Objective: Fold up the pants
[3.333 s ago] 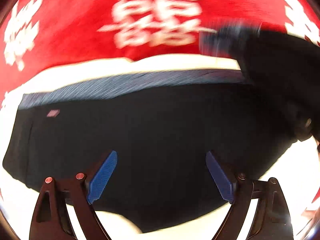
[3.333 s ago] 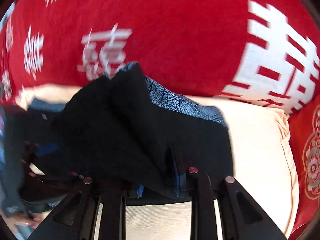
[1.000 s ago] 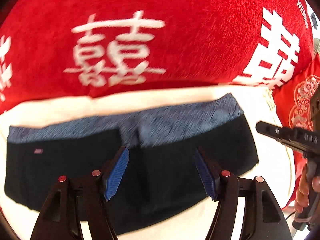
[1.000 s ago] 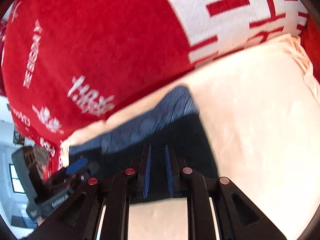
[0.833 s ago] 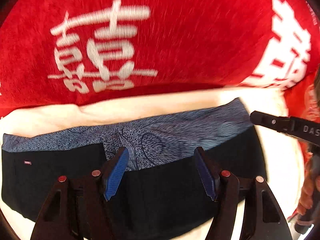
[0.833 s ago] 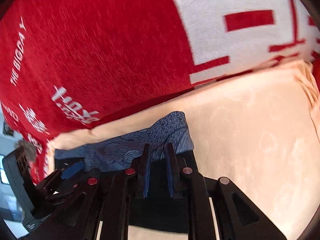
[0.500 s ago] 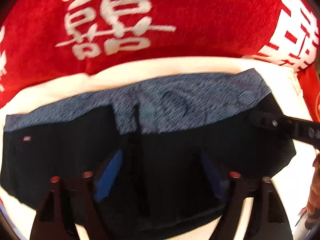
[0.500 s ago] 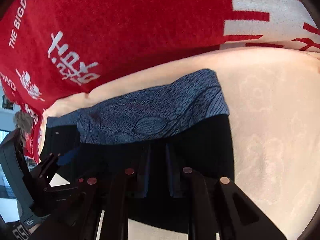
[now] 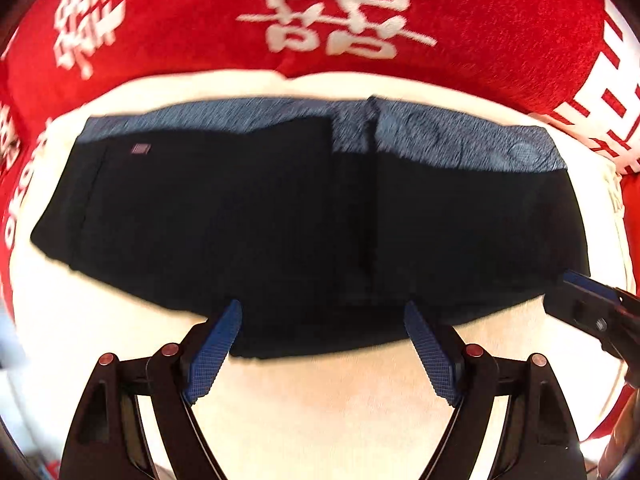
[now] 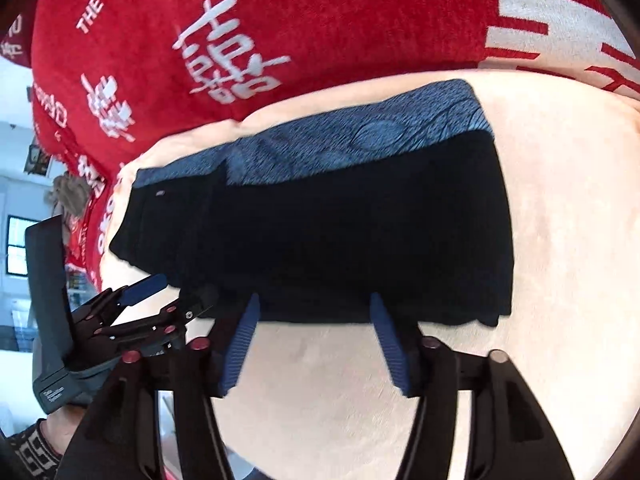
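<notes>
The dark pants [image 9: 304, 216] lie folded flat in a wide strip on a cream cushion [image 9: 320, 400], with a blue patterned band [image 9: 440, 136] along the far edge. They also show in the right wrist view [image 10: 340, 236]. My left gripper [image 9: 322, 320] is open and empty, at the near edge of the pants. My right gripper [image 10: 314, 312] is open and empty, also at the near edge. The left gripper shows at the left of the right wrist view [image 10: 148, 300]. The right gripper's tip shows at the right edge of the left wrist view [image 9: 592, 304].
A red sofa back [image 9: 360, 8] with white characters rises behind the cushion. It also fills the top of the right wrist view [image 10: 320, 20]. A room with a window [image 10: 16, 244] shows at the far left there.
My right gripper opened and let go of the pants. Both grippers drew back from over the pants to their near edge. The pants now lie flat.
</notes>
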`<state>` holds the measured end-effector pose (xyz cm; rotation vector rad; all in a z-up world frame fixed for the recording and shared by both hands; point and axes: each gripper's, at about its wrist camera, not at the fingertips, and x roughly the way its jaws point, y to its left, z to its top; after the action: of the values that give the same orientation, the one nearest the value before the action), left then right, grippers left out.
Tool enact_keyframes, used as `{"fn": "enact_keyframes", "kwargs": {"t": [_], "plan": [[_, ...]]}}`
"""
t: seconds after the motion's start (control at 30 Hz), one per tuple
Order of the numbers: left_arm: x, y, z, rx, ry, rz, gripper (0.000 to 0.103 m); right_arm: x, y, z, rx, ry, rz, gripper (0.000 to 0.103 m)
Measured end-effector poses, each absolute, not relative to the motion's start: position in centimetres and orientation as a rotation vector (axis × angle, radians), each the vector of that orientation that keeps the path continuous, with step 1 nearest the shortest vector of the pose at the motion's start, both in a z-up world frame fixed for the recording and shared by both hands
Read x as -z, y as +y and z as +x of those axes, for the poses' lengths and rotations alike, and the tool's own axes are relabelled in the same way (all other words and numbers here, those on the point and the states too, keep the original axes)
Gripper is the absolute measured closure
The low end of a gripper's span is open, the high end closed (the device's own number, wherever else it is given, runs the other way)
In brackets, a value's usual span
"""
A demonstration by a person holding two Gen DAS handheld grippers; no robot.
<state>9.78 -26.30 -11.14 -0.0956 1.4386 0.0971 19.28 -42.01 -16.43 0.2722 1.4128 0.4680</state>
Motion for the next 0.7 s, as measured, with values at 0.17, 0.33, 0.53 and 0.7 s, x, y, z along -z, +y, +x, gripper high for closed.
{"fn": "enact_keyframes", "kwargs": {"t": [0.17, 0.33, 0.53, 0.7], "plan": [[10.4, -26.2, 6.7, -0.17, 1.448, -0.151, 0.019, 16.4, -42.0, 17.4, -0.519, 1.468, 0.22, 0.033], [10.7, -25.3, 4.5, -0.198, 1.46, -0.192, 0.019, 17.1, -42.2, 15.4, -0.515, 1.508, 0.139, 0.032], [12.1, -22.2, 4.0, -0.166, 1.485, -0.201, 0.019, 16.3, -38.9, 16.0, -0.488, 1.449, 0.086, 0.032], [11.9, -18.5, 5.0, -0.141, 1.479, -0.176, 0.019, 15.3, -34.2, 19.7, -0.457, 1.35, 0.08, 0.032]]}}
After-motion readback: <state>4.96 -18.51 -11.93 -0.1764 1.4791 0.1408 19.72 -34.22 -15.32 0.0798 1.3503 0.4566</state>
